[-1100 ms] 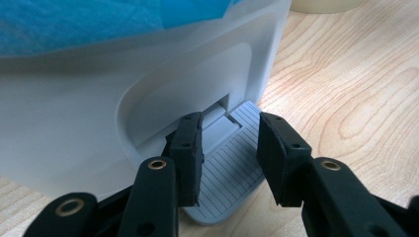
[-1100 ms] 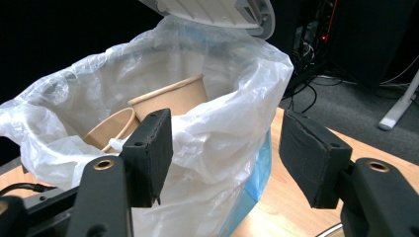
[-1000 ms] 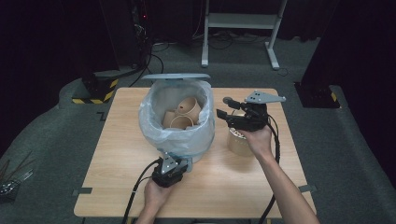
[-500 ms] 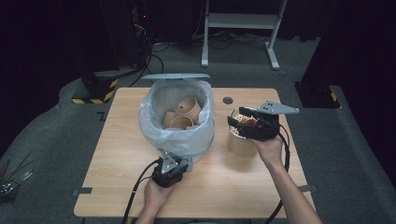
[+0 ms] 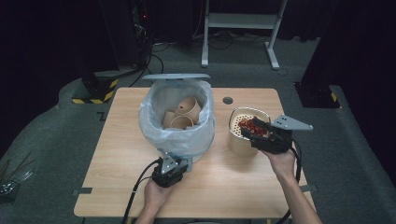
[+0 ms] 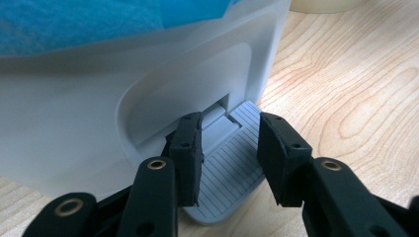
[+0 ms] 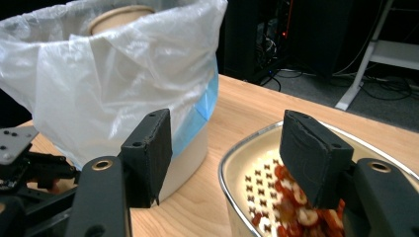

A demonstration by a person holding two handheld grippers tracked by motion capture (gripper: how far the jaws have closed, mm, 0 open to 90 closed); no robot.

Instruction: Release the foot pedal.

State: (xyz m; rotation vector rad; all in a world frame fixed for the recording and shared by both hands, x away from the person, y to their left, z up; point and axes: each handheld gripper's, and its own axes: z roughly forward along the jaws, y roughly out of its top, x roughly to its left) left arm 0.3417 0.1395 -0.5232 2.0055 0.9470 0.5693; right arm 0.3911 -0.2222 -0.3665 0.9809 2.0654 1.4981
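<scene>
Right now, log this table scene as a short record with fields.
surface: wooden table
bin: white pedal bin lined with a plastic bag, lid up
in the bin: brown paper cups
left gripper: jaws open, pressing on the bin's pedal
right gripper: jaws open over the rim of the bowl
bowl contents: perforated tray with red food bits

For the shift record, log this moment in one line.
left tool on bin pedal | lid up | right tool astride food container rim, open
</scene>
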